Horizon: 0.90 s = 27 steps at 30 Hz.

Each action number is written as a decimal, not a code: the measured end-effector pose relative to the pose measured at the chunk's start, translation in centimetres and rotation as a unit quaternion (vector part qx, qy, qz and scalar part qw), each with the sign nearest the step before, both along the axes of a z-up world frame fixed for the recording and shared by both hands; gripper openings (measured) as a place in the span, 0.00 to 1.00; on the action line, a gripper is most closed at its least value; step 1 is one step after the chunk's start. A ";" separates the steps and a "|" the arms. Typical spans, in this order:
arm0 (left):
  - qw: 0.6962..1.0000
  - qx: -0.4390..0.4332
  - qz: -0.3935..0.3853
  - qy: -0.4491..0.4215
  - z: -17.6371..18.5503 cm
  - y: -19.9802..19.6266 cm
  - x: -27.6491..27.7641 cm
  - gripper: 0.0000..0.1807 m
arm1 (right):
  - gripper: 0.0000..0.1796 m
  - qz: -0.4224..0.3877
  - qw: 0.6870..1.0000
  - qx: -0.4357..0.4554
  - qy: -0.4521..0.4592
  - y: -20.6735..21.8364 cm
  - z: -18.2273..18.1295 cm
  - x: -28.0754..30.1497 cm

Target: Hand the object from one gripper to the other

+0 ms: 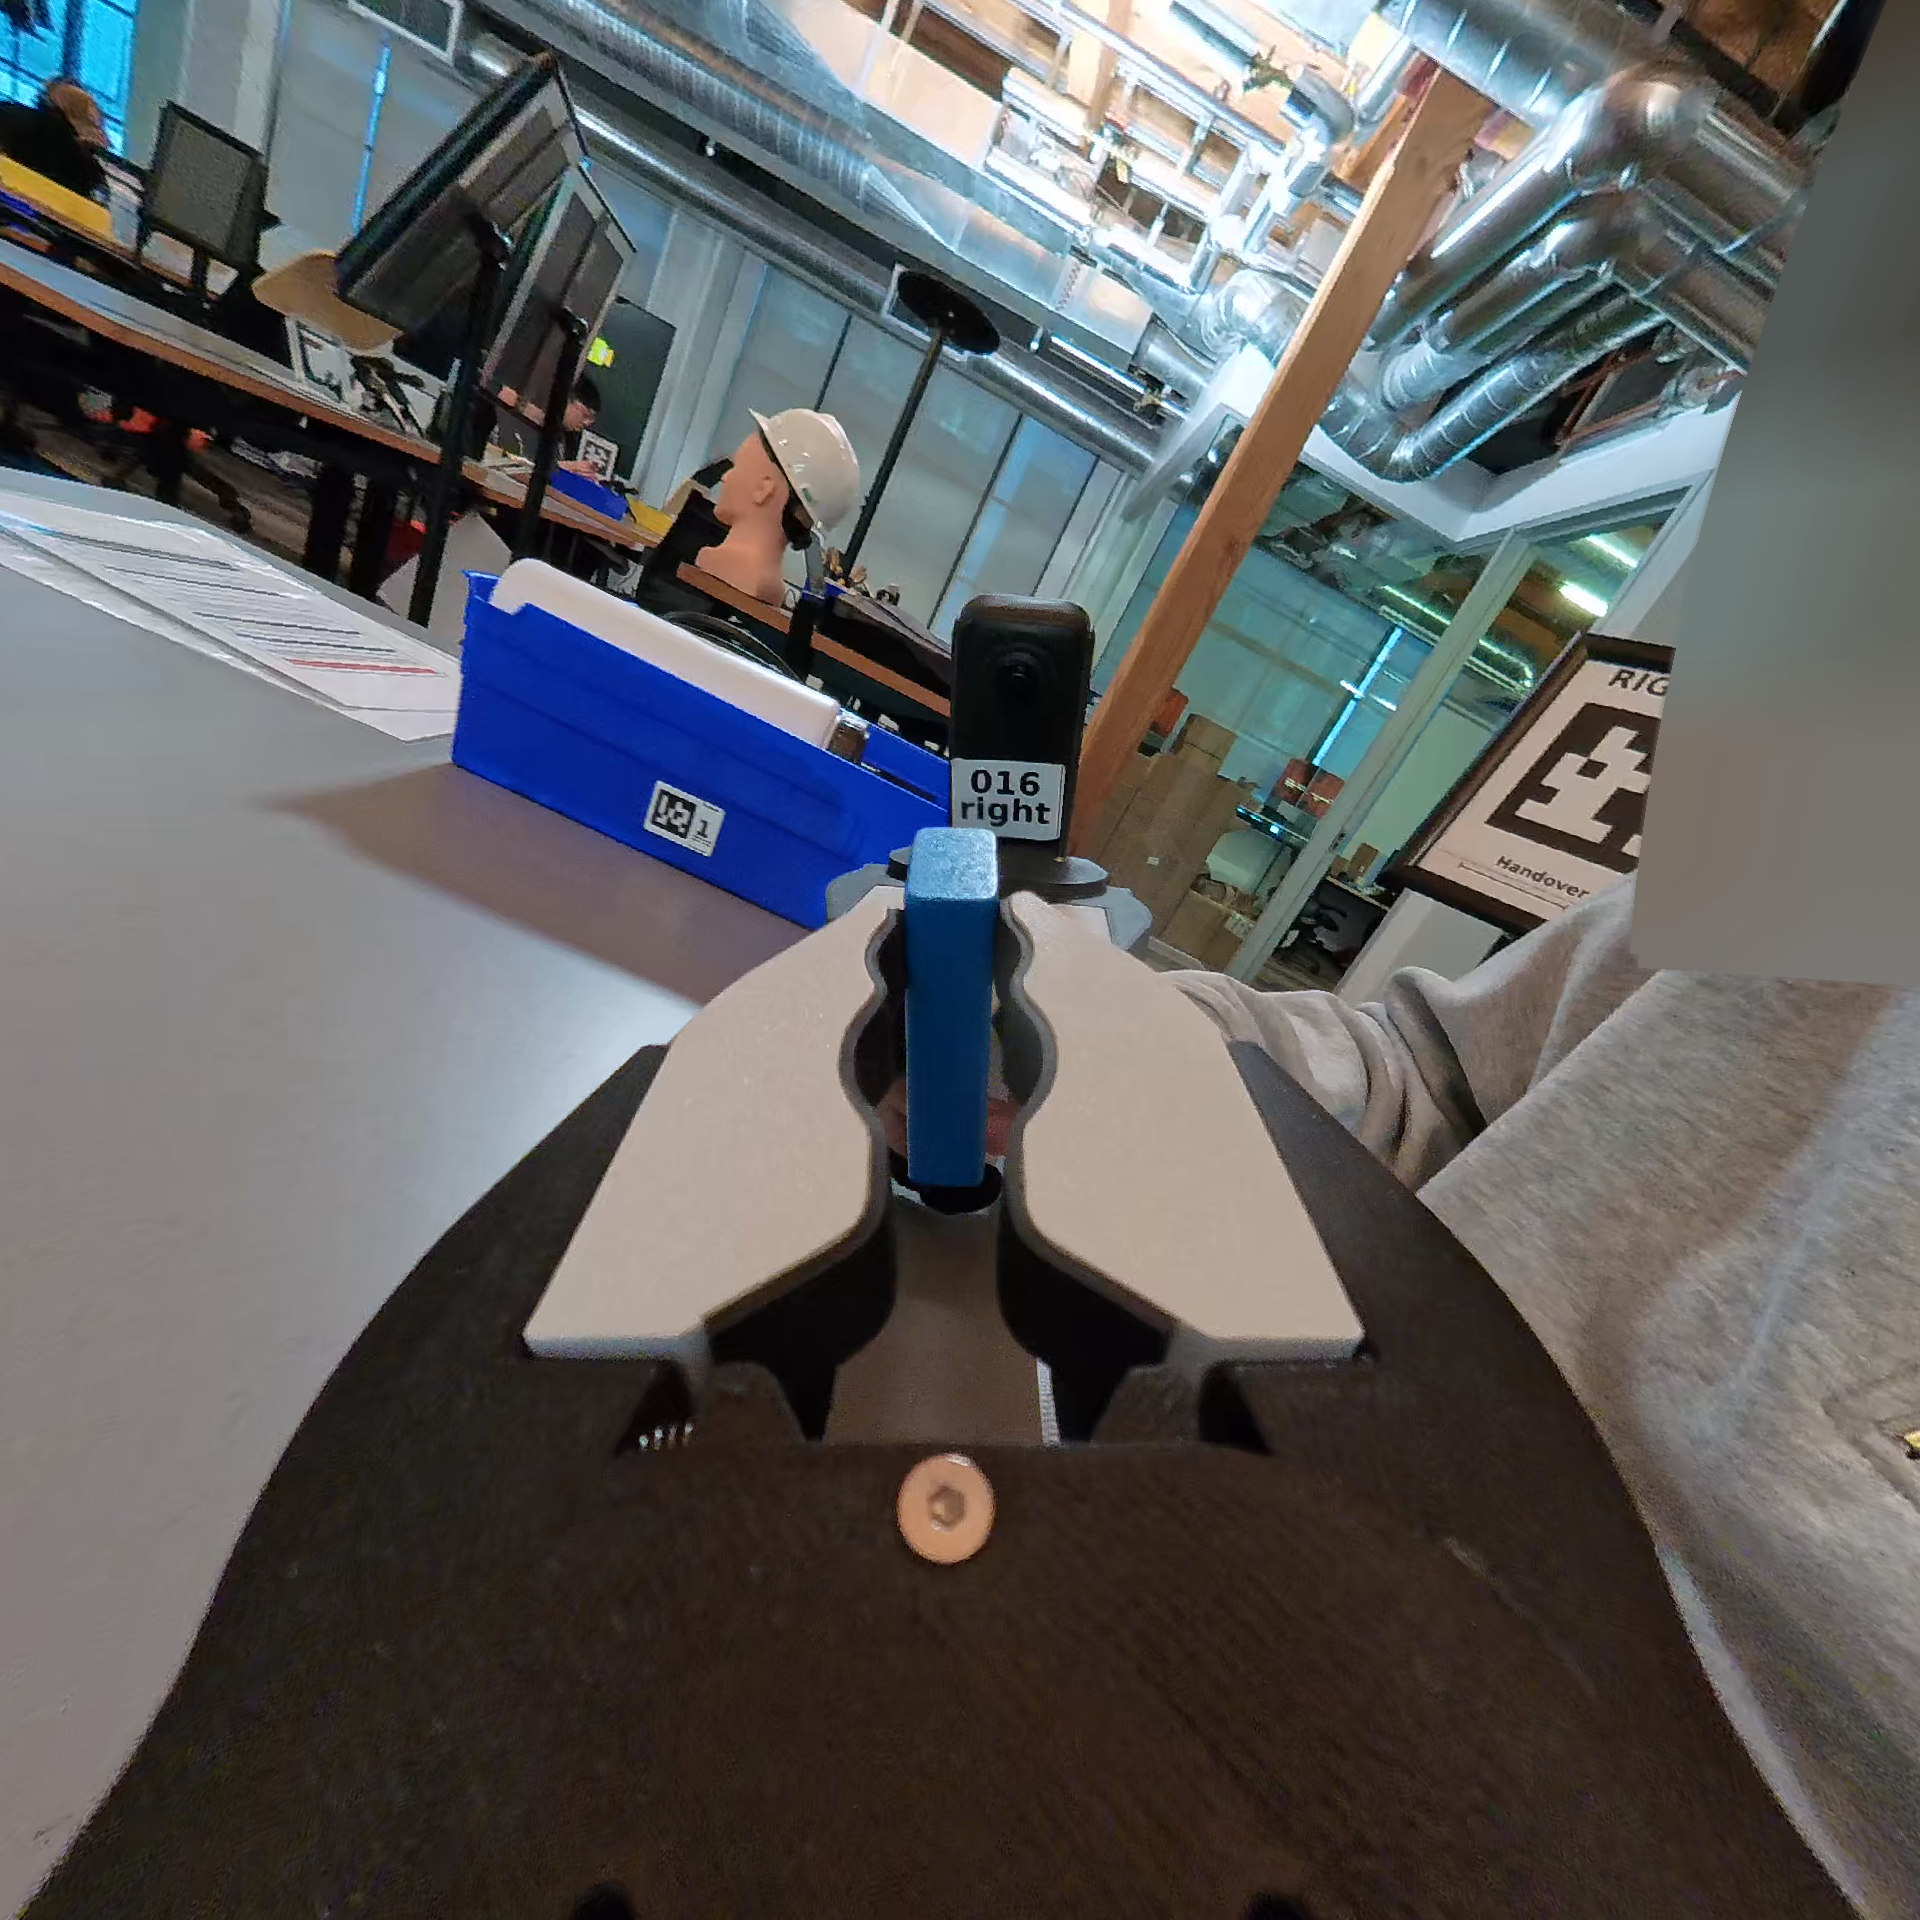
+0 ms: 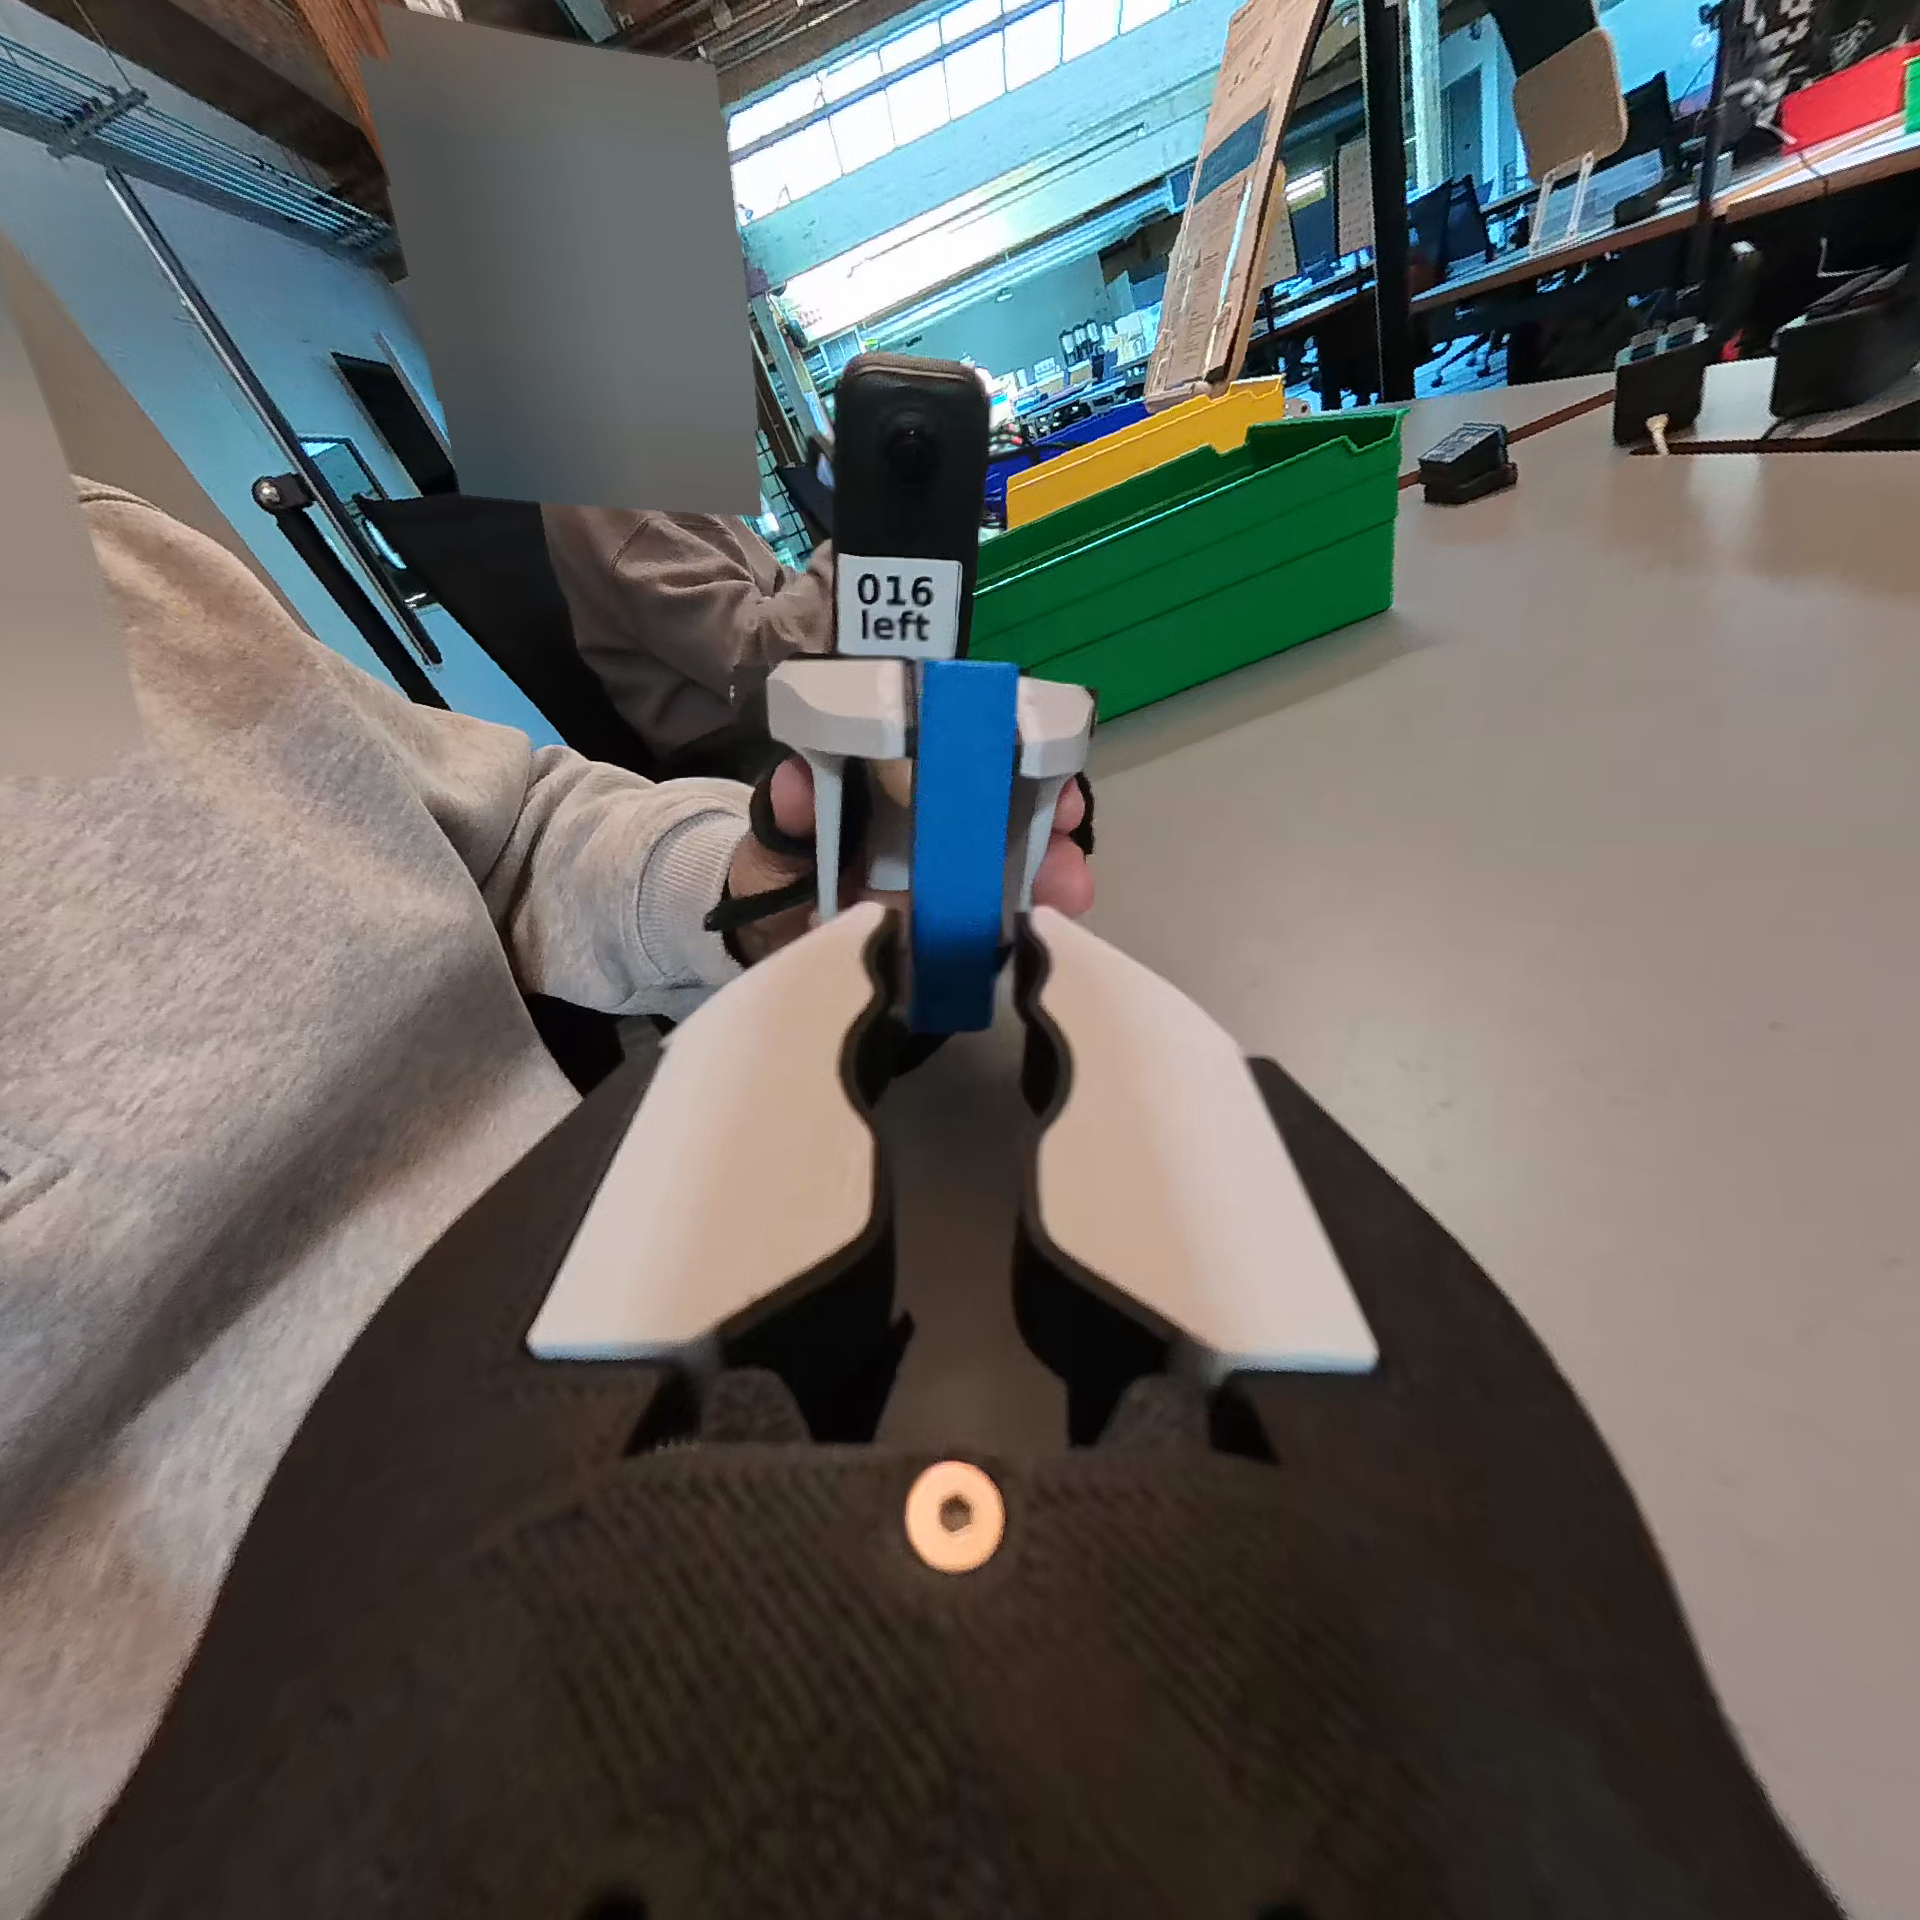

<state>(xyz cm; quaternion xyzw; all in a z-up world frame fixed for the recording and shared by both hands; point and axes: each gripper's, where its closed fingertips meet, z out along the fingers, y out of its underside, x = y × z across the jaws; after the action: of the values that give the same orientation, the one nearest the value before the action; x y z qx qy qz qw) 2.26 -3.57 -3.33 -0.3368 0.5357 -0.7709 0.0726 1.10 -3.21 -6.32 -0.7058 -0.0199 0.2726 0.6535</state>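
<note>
A blue rectangular block (image 1: 948, 1039) stands upright between the fingers of my left gripper (image 1: 951, 914), which is shut on it. In the right wrist view the same block (image 2: 961, 831) is clamped near its top by the left gripper (image 2: 961, 717), held by a hand. My right gripper (image 2: 951, 925) is open, with its fingertips (image 2: 852, 935) on either side of the block's lower end and a thin gap on each side. In the left wrist view the right gripper (image 1: 1127, 914) is mostly hidden behind the block and my fingers. Both grippers are above the grey table (image 2: 1558, 935).
A blue bin (image 1: 644, 758) holding a white roll stands on the table ahead of the left gripper, with a paper sheet (image 1: 208, 603) beyond it. A green bin (image 2: 1195, 582), a yellow bin (image 2: 1132, 447) and a small black device (image 2: 1465, 462) stand at the far right. A grey sleeve (image 2: 364, 831) is close by. Less than 4 cm separates the two grippers' tips.
</note>
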 end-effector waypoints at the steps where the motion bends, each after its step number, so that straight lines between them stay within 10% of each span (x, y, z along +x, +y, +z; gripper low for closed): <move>1: 1.000 -0.001 0.007 -0.001 0.0 0.2 0.1 0.09 | 0.17 -0.009 1.000 -0.002 0.002 0.1 -0.1 0.3; 11: 0.997 -0.008 0.068 0.025 -0.8 1.9 1.4 0.09 | 0.22 -0.149 0.979 -0.049 -0.132 0.7 -1.2 2.6; 27: 0.997 -0.029 0.063 0.029 -1.0 2.0 1.5 0.09 | 0.22 -0.157 0.979 -0.031 -0.129 0.9 -0.7 2.2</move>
<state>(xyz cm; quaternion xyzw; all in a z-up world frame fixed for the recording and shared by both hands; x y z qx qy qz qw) 3.79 -1.54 -4.36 -0.3945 0.4925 -0.7699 0.0957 3.28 -2.35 -7.07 -0.7491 0.0157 0.0741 0.6581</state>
